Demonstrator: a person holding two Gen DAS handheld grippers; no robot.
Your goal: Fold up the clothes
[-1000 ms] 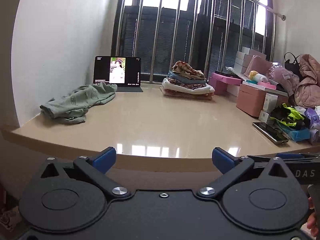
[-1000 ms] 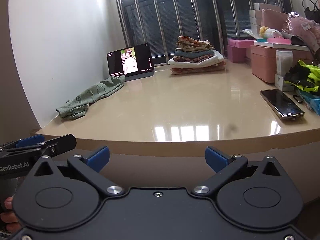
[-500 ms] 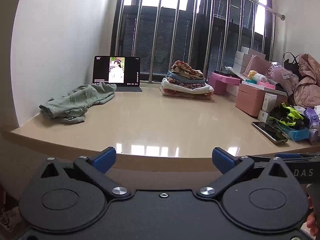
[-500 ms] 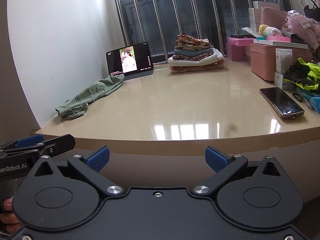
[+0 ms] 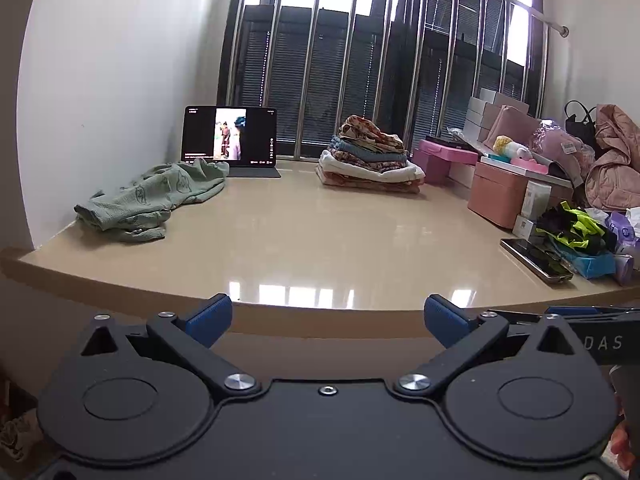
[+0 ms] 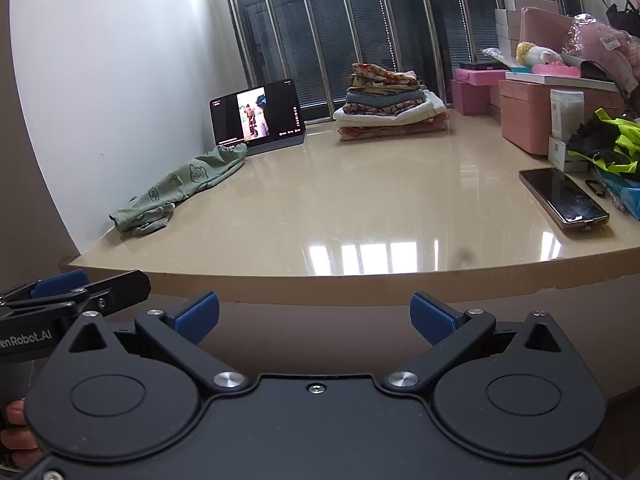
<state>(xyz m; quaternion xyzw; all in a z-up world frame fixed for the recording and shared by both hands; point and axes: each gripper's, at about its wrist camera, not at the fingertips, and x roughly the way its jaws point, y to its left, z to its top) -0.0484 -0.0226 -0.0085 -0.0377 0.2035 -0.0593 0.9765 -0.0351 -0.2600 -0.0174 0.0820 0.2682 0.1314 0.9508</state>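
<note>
A: Tools? Left tool (image 5: 327,316) and right tool (image 6: 315,315) both spread wide, empty, short of the desk (image 5: 320,240) edge.

B: Green garment (image 5: 152,196) lies crumpled at desk's far left, beside the tablet (image 5: 230,138).

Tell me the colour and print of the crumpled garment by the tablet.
The garment is sage green with small dark cartoon animal outlines; the right wrist view shows it best.
</note>
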